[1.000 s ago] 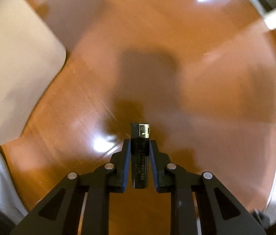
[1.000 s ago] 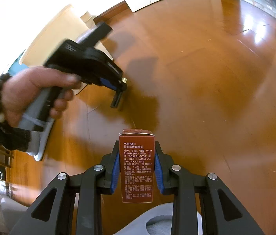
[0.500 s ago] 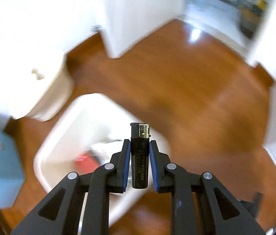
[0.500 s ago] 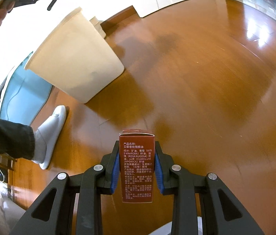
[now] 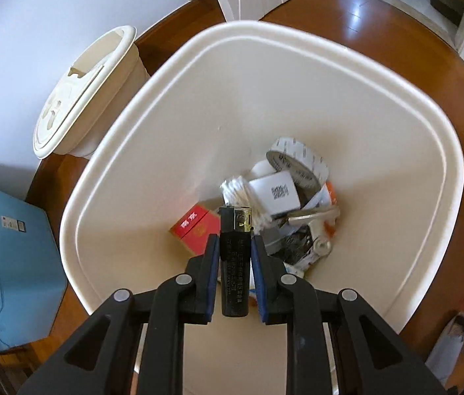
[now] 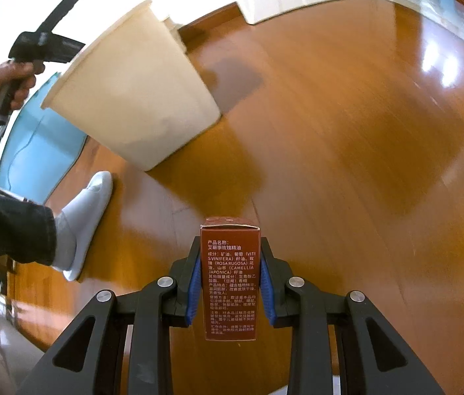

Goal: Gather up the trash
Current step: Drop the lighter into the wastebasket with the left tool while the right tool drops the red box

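Left wrist view: left gripper (image 5: 235, 256) jaws clamp an upright black lighter (image 5: 234, 263) directly above the cream plastic bin (image 5: 396, 105); right gripper (image 6: 230, 288) jaws pinch a brown carton (image 6: 230, 283) well off to its side.

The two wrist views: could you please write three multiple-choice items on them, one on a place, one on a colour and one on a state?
1. Where is the lighter?
A. over the open bin
B. on the floor
C. on the blue case

2. What colour is the box in the right gripper?
A. green
B. brown-red
C. white

3. How is the left gripper?
A. open and empty
B. shut on a tape roll
C. shut on the lighter

Key:
1 A: the bin opens right beneath it.
2 B: the box between the right gripper's pads is brown-red.
3 C: the left gripper's pads press the lighter's sides.
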